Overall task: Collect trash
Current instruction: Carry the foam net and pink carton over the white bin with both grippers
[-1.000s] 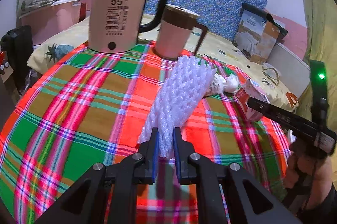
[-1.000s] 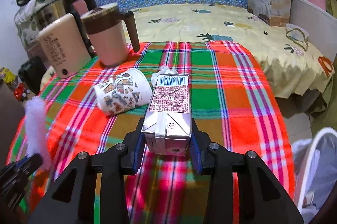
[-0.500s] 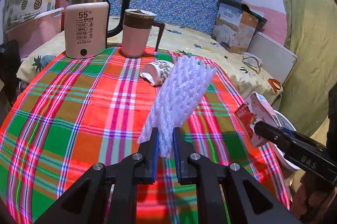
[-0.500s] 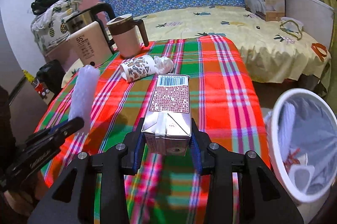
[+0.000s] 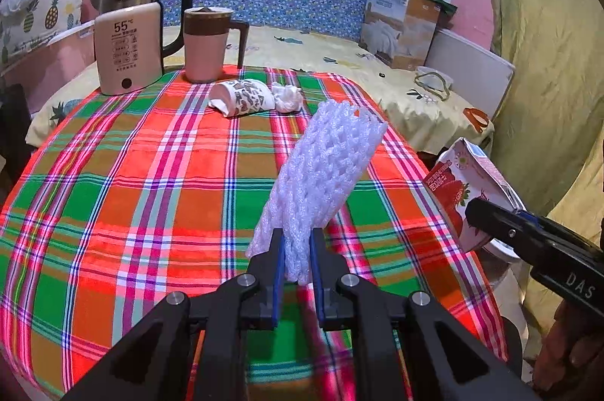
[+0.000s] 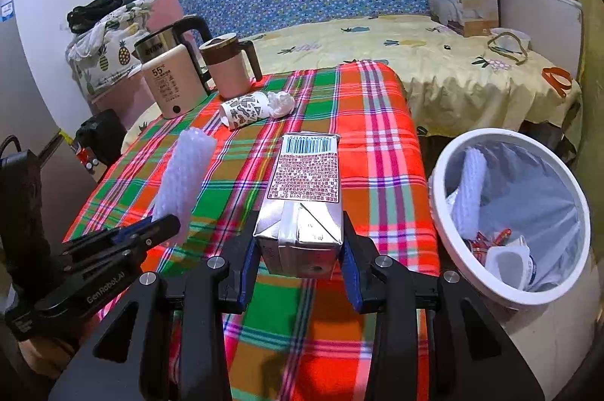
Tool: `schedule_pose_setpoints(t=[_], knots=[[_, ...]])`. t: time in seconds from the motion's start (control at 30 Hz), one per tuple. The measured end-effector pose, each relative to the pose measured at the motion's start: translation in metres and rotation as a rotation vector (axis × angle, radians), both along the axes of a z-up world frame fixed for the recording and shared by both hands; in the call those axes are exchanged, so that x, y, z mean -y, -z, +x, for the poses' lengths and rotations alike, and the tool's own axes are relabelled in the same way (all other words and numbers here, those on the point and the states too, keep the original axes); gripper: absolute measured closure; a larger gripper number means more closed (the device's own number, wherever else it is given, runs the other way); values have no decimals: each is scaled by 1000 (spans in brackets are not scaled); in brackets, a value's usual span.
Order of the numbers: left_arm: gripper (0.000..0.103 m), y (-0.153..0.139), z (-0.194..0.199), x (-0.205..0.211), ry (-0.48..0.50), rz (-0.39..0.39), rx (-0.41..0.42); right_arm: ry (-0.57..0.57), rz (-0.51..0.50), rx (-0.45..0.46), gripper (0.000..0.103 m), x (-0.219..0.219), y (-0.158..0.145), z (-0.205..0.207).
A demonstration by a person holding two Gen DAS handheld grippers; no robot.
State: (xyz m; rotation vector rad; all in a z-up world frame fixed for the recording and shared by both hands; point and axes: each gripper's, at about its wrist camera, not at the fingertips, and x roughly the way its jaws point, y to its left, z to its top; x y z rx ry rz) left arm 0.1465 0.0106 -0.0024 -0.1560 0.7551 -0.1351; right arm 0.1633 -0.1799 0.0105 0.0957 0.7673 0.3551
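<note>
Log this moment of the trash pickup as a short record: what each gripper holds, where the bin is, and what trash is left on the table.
left gripper: shut on the white foam net sleeve, held above the table
right gripper: shut on the drink carton, barcode end pointing away
trash bin: white, lined, beside the table's right edge, already holding trash
left on table: tipped paper cup and crumpled tissue next to it
not trash: kettle, lidded mug
table: plaid cloth

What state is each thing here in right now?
Left claw: shut on foam net.
Right claw: shut on milk carton.
Paper cup: tipped over on the table.
Crumpled tissue: beside the cup.
Trash bin: open, partly filled.
Mug: upright.
</note>
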Motion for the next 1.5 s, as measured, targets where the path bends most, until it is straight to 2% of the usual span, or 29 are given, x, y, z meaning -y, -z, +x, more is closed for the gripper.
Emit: schedule_pose_setpoints(t=[0.23, 0.5, 1.07, 1.5], knots=[[90, -9, -4, 17, 28, 20, 11, 18, 27, 8, 63, 14, 2, -5], [90, -11, 4, 47, 101, 27, 12, 79, 46, 6, 63, 46, 4, -8], [90, -14, 37, 146, 302, 54, 8, 284, 78, -9, 63, 140, 14, -8], [90, -1, 67, 212, 427, 70, -37, 335, 64, -45, 63, 168, 25, 0]])
